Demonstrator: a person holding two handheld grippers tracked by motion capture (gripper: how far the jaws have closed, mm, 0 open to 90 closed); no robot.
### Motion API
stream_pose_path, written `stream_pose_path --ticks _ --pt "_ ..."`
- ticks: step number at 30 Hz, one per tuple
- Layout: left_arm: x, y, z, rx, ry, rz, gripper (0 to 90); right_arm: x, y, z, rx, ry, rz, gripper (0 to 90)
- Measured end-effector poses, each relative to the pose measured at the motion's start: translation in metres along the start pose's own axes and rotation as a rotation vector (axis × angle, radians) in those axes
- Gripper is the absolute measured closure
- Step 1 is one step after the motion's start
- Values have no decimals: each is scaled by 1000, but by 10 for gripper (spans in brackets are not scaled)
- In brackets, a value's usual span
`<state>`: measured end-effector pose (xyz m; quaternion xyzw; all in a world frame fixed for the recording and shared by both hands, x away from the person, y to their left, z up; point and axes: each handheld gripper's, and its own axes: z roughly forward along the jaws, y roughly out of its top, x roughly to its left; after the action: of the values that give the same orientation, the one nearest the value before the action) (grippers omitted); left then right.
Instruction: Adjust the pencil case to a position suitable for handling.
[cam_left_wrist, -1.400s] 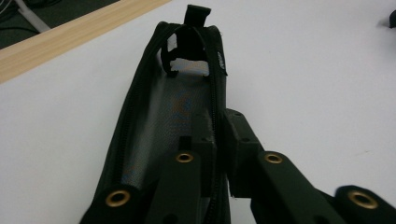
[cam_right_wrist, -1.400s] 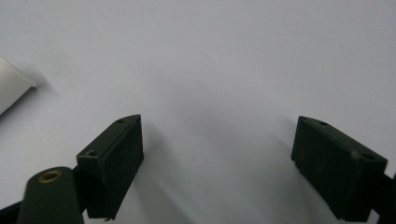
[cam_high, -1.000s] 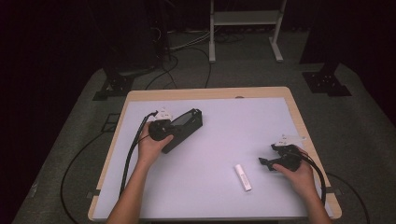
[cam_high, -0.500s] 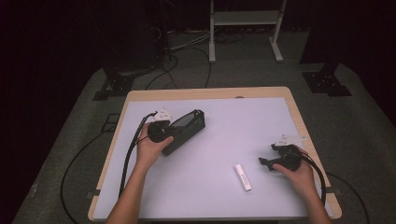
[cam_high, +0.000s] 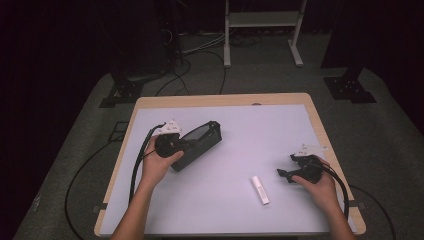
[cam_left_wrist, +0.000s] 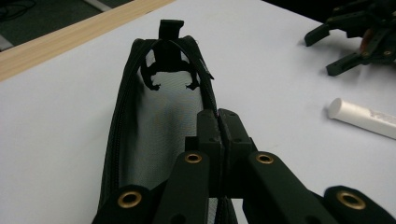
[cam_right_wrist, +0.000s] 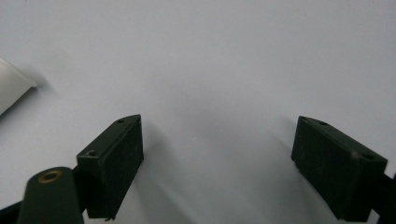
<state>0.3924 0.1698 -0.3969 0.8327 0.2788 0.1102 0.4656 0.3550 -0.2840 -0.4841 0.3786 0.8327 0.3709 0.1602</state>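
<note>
The white tube (cam_high: 260, 190) lies on the table (cam_high: 250, 135) just beside the right gripper (cam_high: 286, 173) — jaws spread wide, empty, nearer than the left gripper (cam_left_wrist: 218, 126), pressed together on the black pouch's (cam_high: 199, 142) edge — its long axis running toward the person.

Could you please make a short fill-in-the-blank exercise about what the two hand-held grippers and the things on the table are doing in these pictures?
1. The left hand-held gripper is shut on the zippered edge of the black ____.
2. The jaws of the right hand-held gripper stand ____, with nothing between them.
3. The white tube lies on the table, nearer to the ____ hand-held gripper.
4. The pouch has its zipper ____, so its inside shows.

Missing words: pouch; open; right; open
</note>
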Motion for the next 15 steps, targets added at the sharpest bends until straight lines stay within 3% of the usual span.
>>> stream_pose_path --ticks 12,15 --pt "-23 4 7 4 -74 50 888 0 0 0 0 1 1 157" --pt "-26 2 8 -14 -102 49 888 0 0 0 0 1 1 157"
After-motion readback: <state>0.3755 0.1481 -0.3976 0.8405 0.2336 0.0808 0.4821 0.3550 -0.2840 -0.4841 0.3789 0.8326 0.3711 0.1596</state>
